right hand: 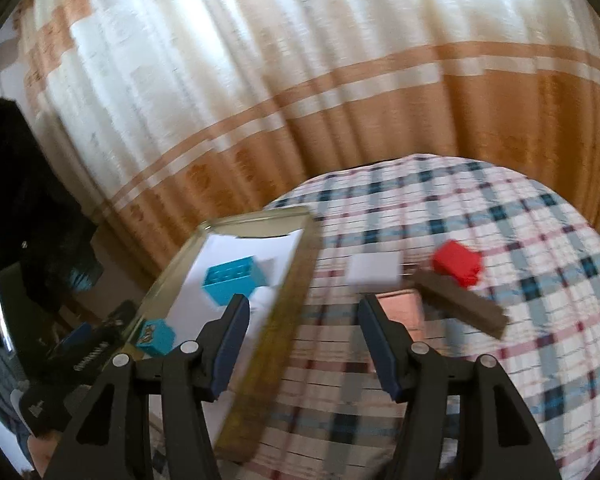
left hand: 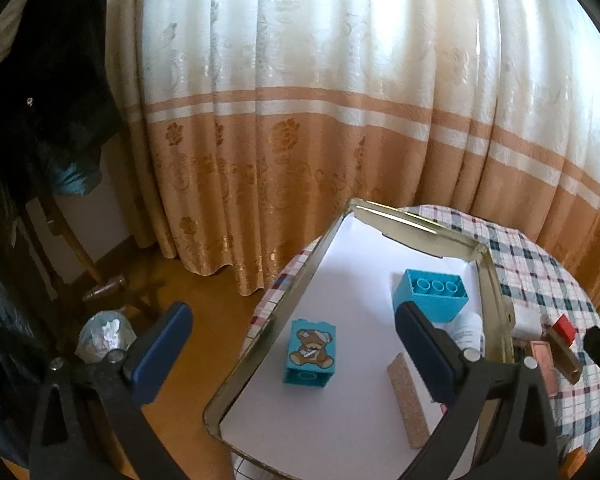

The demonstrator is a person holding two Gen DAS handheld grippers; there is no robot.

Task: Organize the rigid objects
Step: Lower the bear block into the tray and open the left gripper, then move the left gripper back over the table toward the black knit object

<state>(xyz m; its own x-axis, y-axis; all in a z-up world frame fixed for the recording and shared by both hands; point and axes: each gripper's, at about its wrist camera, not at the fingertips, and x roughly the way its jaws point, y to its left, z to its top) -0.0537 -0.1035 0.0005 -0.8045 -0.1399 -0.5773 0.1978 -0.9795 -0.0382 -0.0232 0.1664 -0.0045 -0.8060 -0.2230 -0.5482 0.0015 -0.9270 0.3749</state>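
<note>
A metal tray (left hand: 256,332) lined with white paper sits on the checked tablecloth. In it stand a blue block with a bear picture (left hand: 310,354), a larger blue block (left hand: 432,292), a cork strip (left hand: 409,400) and a white bottle (left hand: 470,330). My left gripper (left hand: 292,344) is open and empty above the tray's left side. My right gripper (right hand: 302,332) is open and empty over the tray's right rim (right hand: 284,320). A red block (right hand: 458,263), a dark brown bar (right hand: 460,304), a pink box (right hand: 402,308) and a white block (right hand: 374,270) lie on the cloth (right hand: 500,360).
A cream and orange curtain (left hand: 300,120) hangs behind the table. Left of the table are wooden floor (left hand: 180,420), a foil-lined bin (left hand: 104,334), a chair and dark clothing (left hand: 40,80). The right wrist view is blurred.
</note>
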